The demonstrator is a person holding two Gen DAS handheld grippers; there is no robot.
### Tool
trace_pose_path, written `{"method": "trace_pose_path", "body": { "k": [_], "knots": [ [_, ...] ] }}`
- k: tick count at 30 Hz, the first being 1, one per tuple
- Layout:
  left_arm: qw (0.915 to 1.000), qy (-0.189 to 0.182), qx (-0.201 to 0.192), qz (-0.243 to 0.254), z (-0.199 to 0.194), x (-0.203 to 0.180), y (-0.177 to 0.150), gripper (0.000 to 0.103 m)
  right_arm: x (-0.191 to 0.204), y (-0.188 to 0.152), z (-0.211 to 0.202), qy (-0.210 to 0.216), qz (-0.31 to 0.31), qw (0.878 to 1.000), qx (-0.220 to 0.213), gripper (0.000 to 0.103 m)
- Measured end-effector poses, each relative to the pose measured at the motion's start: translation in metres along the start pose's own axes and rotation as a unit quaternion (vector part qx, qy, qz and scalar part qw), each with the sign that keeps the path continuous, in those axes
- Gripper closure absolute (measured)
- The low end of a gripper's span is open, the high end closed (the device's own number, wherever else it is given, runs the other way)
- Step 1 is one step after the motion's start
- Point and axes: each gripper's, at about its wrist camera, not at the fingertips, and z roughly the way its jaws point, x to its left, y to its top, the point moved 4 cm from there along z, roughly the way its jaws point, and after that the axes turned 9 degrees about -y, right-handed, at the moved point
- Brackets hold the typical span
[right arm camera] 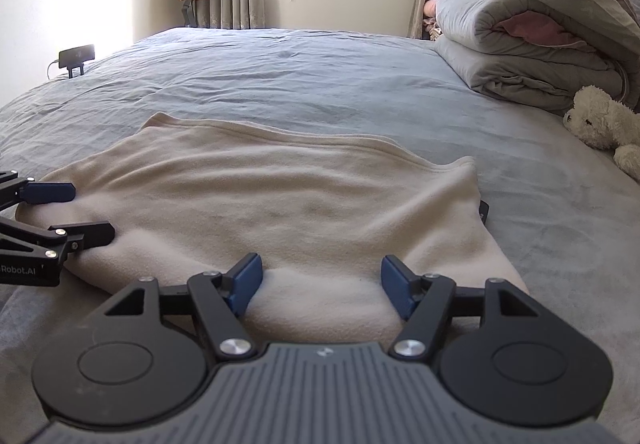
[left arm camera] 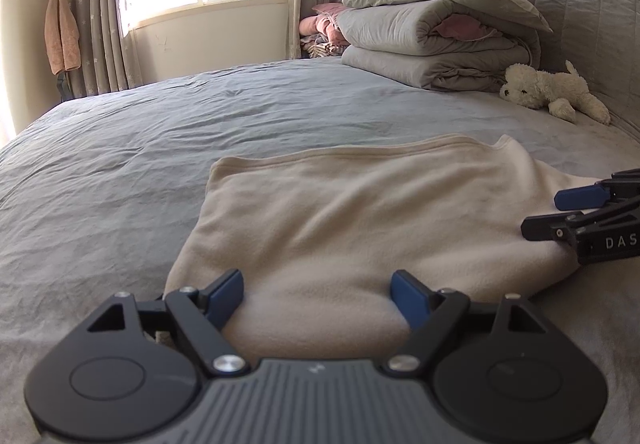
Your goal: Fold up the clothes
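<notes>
Both grippers — left gripper point(left arm camera: 318, 294), right gripper point(right arm camera: 322, 282) — rest spread-jawed over the cream garment's point(left arm camera: 360, 212) near hem. It lies flat (slightly rumpled) near the bed's point(left arm camera: 200, 116) front edge.

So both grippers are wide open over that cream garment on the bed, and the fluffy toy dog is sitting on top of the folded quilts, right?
Not quite. The toy dog lies on the bed sheet beside the folded quilts, not on top, as the left wrist view shows. The rest holds: the left gripper and right gripper are open over the cream garment.
</notes>
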Motion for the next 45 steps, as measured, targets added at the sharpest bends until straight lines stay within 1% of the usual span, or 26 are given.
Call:
{"method": "trace_pose_path", "body": {
  "k": [9,13,15,20,22,24,25,27,28,29,30,32,36,38,41,43,45],
  "knots": [
    [1.0,-0.002,0.001,-0.001,-0.001,0.0,0.0,0.02,-0.002,-0.002,0.002,-0.008,0.007,1.0,0.0,0.032],
    [1.0,-0.001,0.0,-0.003,-0.003,0.002,0.002,0.02,0.0,-0.002,0.002,-0.014,-0.001,1.0,-0.002,0.032],
    [1.0,0.001,0.0,-0.005,-0.004,0.004,0.004,0.02,-0.005,0.0,0.002,-0.005,-0.001,1.0,0.004,0.032],
    [0.9999,0.005,-0.001,-0.009,-0.008,0.008,0.009,0.02,-0.027,0.004,-0.005,-0.002,0.009,1.0,0.026,0.032],
    [0.9999,0.007,-0.001,-0.01,-0.009,0.01,0.011,0.021,-0.041,0.005,-0.008,0.015,0.035,0.998,0.047,0.032],
    [0.9999,0.009,-0.002,-0.012,-0.011,0.012,0.013,0.021,-0.055,0.008,-0.01,0.014,0.064,0.996,0.062,0.032],
    [0.9999,0.011,-0.002,-0.013,-0.012,0.013,0.014,0.021,-0.061,0.008,-0.01,0.006,0.071,0.995,0.069,0.034],
    [0.9994,0.016,0.0,-0.03,-0.013,0.019,0.016,0.021,-0.071,0.009,-0.01,-0.013,0.079,0.993,0.082,0.033],
    [0.999,0.016,0.003,-0.041,-0.013,0.023,0.017,0.021,-0.077,0.006,-0.007,-0.031,0.081,0.992,0.095,0.031],
    [0.9986,0.016,0.007,-0.05,-0.012,0.026,0.017,0.021,-0.083,0.003,-0.004,-0.051,0.084,0.989,0.111,0.031],
    [0.9984,0.022,0.013,-0.05,-0.01,0.027,0.016,0.021,-0.087,0.0,-0.001,-0.051,0.096,0.986,0.124,0.031],
    [0.9979,0.033,0.025,-0.05,-0.007,0.029,0.014,0.021,-0.095,-0.006,0.003,-0.039,0.143,0.978,0.145,0.03],
    [0.9952,0.063,0.044,-0.062,-0.008,0.034,0.015,0.019,-0.093,-0.004,-0.002,-0.042,0.145,0.978,0.145,0.03],
    [0.9915,0.055,0.058,-0.102,-0.007,0.044,0.014,0.018,-0.095,-0.004,-0.002,-0.041,0.16,0.975,0.15,0.03],
    [0.9826,0.036,0.077,-0.165,-0.004,0.061,0.008,0.013,-0.095,-0.003,-0.002,-0.044,0.175,0.971,0.155,0.03],
    [0.98,0.03,0.079,-0.18,-0.003,0.065,0.006,0.013,-0.096,-0.003,-0.002,-0.047,0.181,0.97,0.157,0.029],
    [0.98,0.036,0.084,-0.176,-0.004,0.062,0.007,0.013,-0.097,-0.002,-0.002,-0.048,0.188,0.968,0.16,0.029]
  ]
}}
